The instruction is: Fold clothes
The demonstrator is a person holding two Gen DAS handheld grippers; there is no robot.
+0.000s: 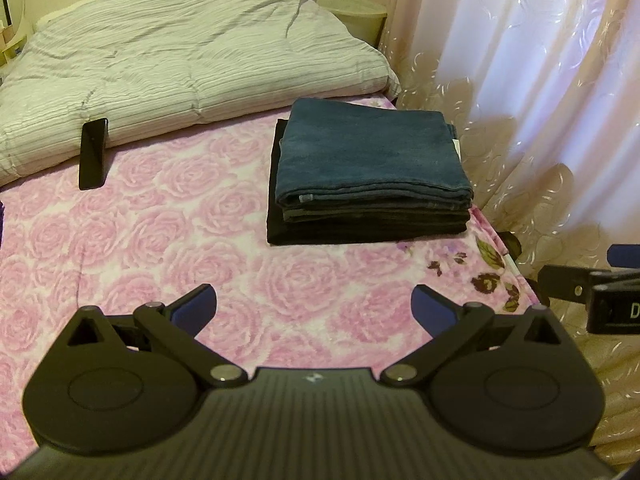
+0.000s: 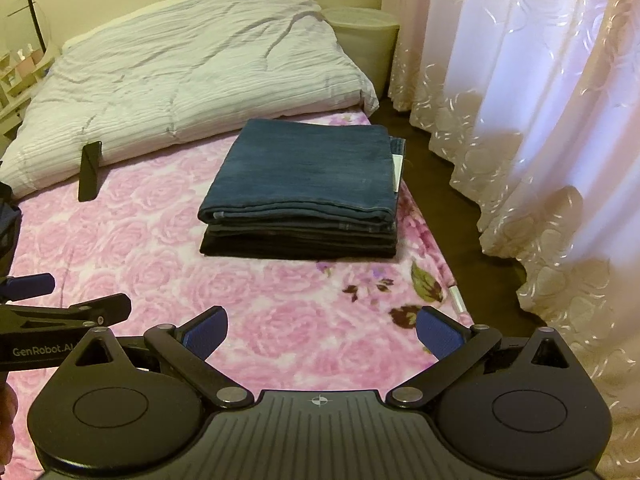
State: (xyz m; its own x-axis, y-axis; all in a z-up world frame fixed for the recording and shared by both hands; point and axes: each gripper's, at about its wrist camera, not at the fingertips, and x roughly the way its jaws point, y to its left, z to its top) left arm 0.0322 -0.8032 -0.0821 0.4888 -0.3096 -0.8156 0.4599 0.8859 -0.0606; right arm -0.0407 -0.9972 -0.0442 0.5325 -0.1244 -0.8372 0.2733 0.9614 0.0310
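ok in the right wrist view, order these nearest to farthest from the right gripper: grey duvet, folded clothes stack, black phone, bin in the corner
1. Folded clothes stack, straight ahead of the right gripper, on the pink floral blanket.
2. Black phone, farther back on the left, leaning against the duvet's edge.
3. Grey duvet, bunched across the bed behind both.
4. Bin, far right corner by the curtain.

The left gripper (image 1: 314,306) is hanging wide open over the pink blanket (image 1: 168,224). Folded clothes (image 1: 370,176) are sitting ahead in a stack.
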